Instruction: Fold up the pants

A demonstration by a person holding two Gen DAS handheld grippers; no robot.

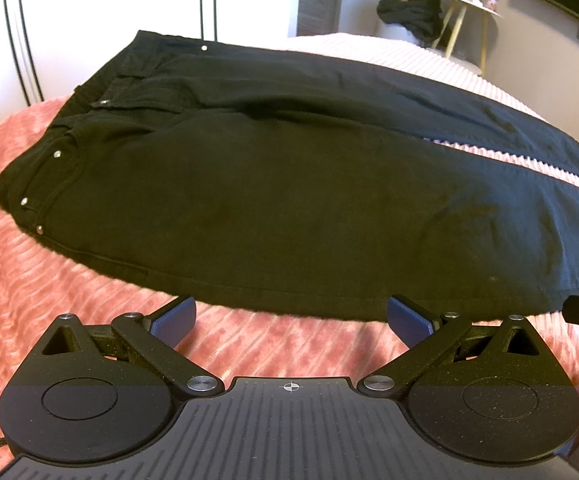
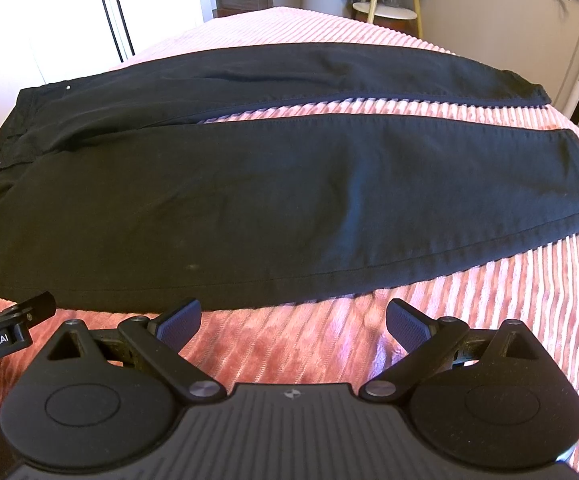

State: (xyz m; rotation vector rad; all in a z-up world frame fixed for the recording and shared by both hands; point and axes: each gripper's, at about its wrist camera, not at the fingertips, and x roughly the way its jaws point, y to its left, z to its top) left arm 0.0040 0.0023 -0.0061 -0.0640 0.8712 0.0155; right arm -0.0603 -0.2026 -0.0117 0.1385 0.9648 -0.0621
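Black pants (image 1: 273, 184) lie flat and unfolded on the bed (image 1: 49, 320), spread lengthwise across its ribbed pink cover. From my left wrist view, the waistband sits toward the left side of the bed, with the front button (image 1: 104, 103) and pocket rivets showing. From my right wrist view, the two legs run toward the right side of the bed, parted by a narrow strip of cover, and the hems end short of the right edge.

My left gripper (image 1: 291, 320) stands with its fingers spread wide and nothing between them, just beside the near side seam of the pants, over bare cover. My right gripper (image 2: 293, 320) is likewise spread wide and holds nothing, just short of the near leg's lower edge. Each gripper's tip shows at the margin of the other's view.

Beyond the far edge of the bed I note a dark garment heap (image 1: 409, 16) and a small gold-legged side table (image 1: 469, 4).
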